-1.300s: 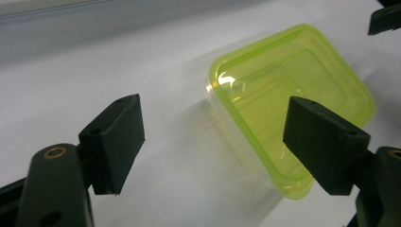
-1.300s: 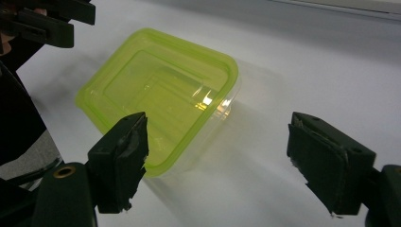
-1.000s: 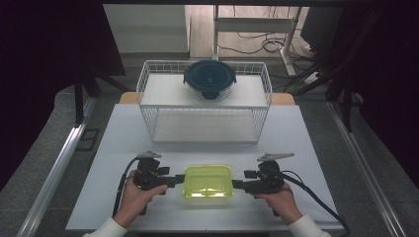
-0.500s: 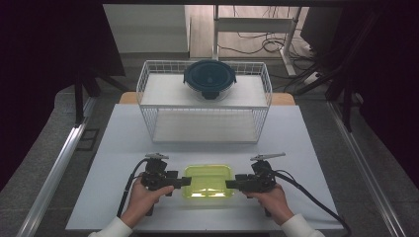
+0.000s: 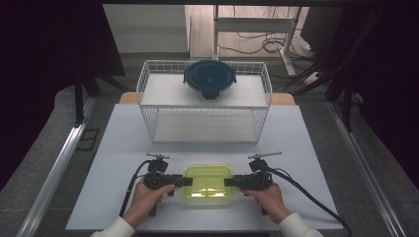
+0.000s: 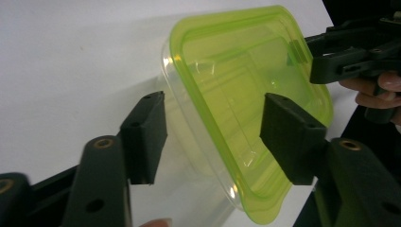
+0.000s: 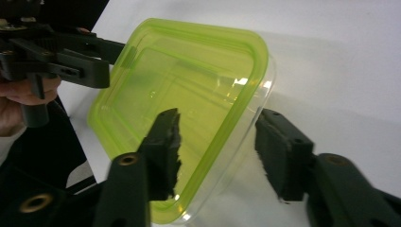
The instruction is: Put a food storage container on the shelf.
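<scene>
Near edge of the white table: a clear box with a lime-green lid sits flat between the two hands. The left gripper comes in from the box's left end, the right gripper from its right end.

Left gripper view: the jaws stand apart, one over the lid, one down beside the clear wall; the lid rim lies in the gap, with no pinch made. Right gripper view: same arrangement, the jaws spread with the rim of the box between them, not clamped.

Judgement: the step in hand looks like a two-sided pinch on the opposite short ends, ahead of a lift. To do it well, seat each rim fully inside the jaws before closing, close both sides together, and keep the grippers level so the thin plastic does not flex or skew.

Farther back: a white wire basket stands on the table, with a round dark-lidded bowl on its top shelf.

Writing: no brand, label or text readable on either lid or the grippers.
</scene>
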The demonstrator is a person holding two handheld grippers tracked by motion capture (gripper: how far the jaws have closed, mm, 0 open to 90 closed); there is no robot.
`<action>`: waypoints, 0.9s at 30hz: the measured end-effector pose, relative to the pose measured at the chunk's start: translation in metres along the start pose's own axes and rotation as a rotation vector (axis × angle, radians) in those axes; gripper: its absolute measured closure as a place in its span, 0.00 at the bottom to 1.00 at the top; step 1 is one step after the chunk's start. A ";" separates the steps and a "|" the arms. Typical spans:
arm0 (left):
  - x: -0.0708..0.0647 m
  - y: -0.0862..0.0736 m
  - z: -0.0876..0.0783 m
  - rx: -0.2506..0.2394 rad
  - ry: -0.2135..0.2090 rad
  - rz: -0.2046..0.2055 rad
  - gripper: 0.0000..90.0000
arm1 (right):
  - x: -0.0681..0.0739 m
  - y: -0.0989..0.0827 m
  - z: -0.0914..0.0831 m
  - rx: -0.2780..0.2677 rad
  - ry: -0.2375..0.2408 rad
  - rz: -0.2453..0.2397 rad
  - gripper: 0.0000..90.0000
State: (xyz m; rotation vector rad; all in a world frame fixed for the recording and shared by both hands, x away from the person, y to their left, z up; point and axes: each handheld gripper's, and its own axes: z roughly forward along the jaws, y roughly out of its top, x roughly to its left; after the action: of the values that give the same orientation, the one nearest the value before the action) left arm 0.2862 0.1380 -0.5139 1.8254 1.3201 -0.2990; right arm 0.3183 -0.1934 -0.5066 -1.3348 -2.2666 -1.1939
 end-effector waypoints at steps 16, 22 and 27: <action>-0.003 -0.007 -0.007 -0.053 -0.012 -0.079 0.83 | 0.007 -0.003 -0.006 -0.008 -0.022 0.046 0.81; -0.006 -0.008 -0.011 -0.071 -0.028 -0.060 0.86 | 0.010 -0.003 -0.012 -0.028 -0.026 0.040 0.86; -0.010 -0.008 -0.013 -0.083 -0.032 -0.033 0.88 | 0.012 -0.002 -0.017 -0.047 -0.028 0.025 0.87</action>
State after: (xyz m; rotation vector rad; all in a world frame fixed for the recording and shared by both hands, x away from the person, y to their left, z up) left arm 0.2719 0.1421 -0.5035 1.7248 1.3220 -0.2855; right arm 0.3072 -0.1996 -0.4898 -1.4012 -2.2465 -1.2357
